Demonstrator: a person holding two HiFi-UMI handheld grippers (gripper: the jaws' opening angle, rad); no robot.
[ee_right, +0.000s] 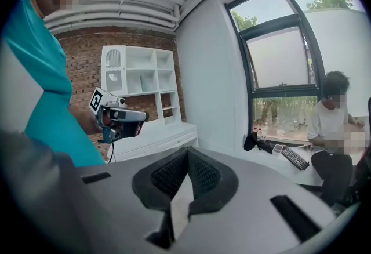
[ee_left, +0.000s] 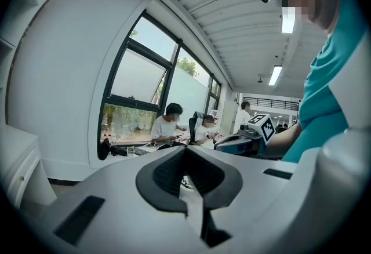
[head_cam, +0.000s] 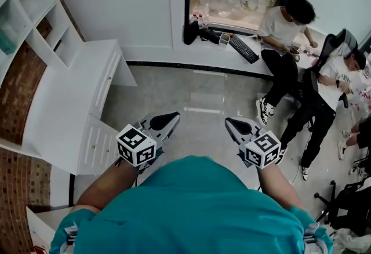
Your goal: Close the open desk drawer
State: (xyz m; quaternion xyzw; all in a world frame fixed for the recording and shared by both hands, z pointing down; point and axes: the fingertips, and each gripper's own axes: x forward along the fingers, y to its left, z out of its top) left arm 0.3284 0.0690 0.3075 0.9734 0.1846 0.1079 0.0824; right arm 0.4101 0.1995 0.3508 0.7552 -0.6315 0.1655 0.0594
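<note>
The white desk stands at the left in the head view, against a brick wall. One of its drawer fronts juts out from the desk's side toward the floor, just left of my left gripper. My left gripper hangs over the grey floor beside that drawer, shut and empty; its own view shows the pads meeting. My right gripper is level with it to the right, also shut on nothing, its pads together. The desk and left gripper show in the right gripper view.
A white shelf unit rises over the desk. Two seated people and office chairs occupy the right side by the window sill, which carries a keyboard. Tiled floor lies ahead of me.
</note>
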